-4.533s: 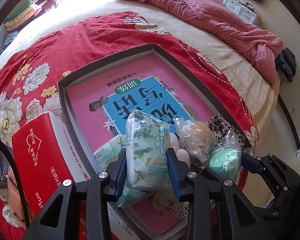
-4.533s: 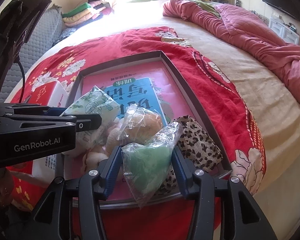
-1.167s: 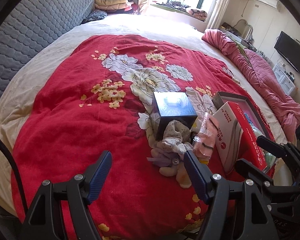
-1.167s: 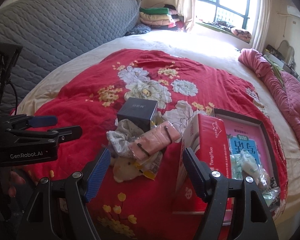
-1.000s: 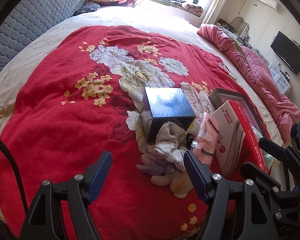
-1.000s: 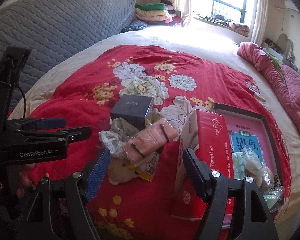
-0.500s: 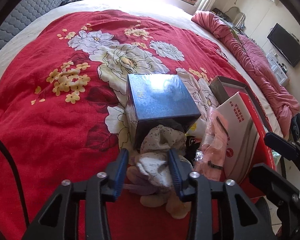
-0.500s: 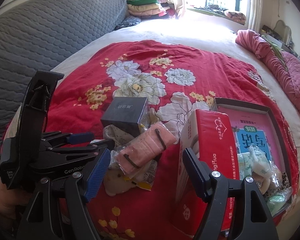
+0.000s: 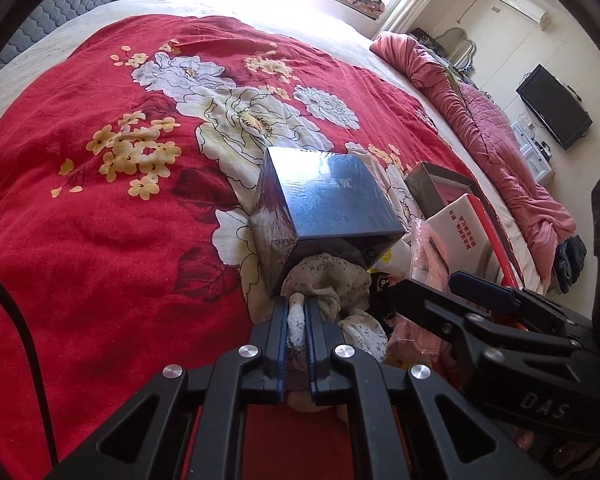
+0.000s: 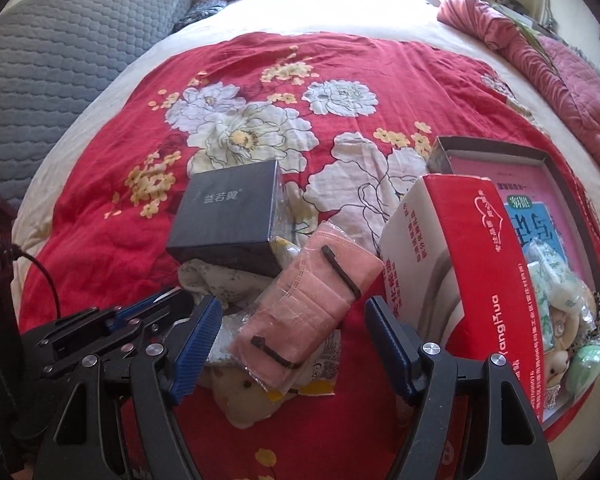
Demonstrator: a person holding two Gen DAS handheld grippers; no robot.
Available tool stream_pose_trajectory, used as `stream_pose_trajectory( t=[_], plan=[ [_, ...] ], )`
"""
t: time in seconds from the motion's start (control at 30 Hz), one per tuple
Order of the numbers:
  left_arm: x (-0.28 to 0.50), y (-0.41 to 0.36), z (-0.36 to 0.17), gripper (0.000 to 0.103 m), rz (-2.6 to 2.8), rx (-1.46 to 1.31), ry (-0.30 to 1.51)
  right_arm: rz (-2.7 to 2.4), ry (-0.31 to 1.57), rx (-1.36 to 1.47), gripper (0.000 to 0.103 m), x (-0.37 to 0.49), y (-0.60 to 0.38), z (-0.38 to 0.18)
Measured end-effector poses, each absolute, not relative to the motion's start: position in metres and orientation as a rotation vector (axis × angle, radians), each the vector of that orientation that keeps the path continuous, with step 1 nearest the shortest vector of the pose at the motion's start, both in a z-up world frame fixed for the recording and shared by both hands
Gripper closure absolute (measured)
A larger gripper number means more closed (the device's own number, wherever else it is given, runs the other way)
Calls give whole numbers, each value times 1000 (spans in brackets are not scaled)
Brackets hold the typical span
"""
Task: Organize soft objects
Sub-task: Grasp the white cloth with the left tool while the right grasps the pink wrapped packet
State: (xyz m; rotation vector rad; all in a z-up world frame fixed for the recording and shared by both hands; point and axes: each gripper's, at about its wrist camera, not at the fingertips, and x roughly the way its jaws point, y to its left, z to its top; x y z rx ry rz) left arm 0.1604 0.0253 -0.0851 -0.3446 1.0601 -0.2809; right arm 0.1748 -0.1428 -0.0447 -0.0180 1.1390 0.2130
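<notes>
A pile of soft things lies on the red floral quilt (image 9: 100, 220). My left gripper (image 9: 297, 308) is shut on a speckled cream cloth (image 9: 328, 284) that is wedged under a dark blue box (image 9: 324, 196). My right gripper (image 10: 292, 320) is open, its jaws either side of a pink cloth pack in clear plastic (image 10: 308, 300). A beige plush toy (image 10: 240, 396) lies under that pack. The grey tray (image 10: 492, 145) at the right holds several bagged soft items (image 10: 560, 292) on a pink book.
A red and white tissue box (image 10: 460, 264) stands between the pile and the tray. The dark blue box (image 10: 228, 220) sits on the cloth. A pink duvet (image 9: 500, 140) is bunched at the far right. A grey quilted headboard (image 10: 52, 60) is at the left.
Both grippers came down closer to the pile. My left gripper has shut on the speckled cloth. My right gripper stays open and now brackets the pink pack.
</notes>
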Motion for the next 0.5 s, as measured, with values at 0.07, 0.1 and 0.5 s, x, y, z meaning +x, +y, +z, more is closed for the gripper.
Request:
stream_pose_trajectory(
  t=[0.07,0.1,0.5],
  plan=[
    [159,26,-85,95,-284,-344,1057,197,1134,-38,27,177,-140,-48],
    [159,26,-85,95,-285,-344,1056,203,1116,-56,32,178,-137,-48],
    [152,22,-73,96,-301,-312,1011,265,1034,-47,52,169,-145,-37]
  ],
)
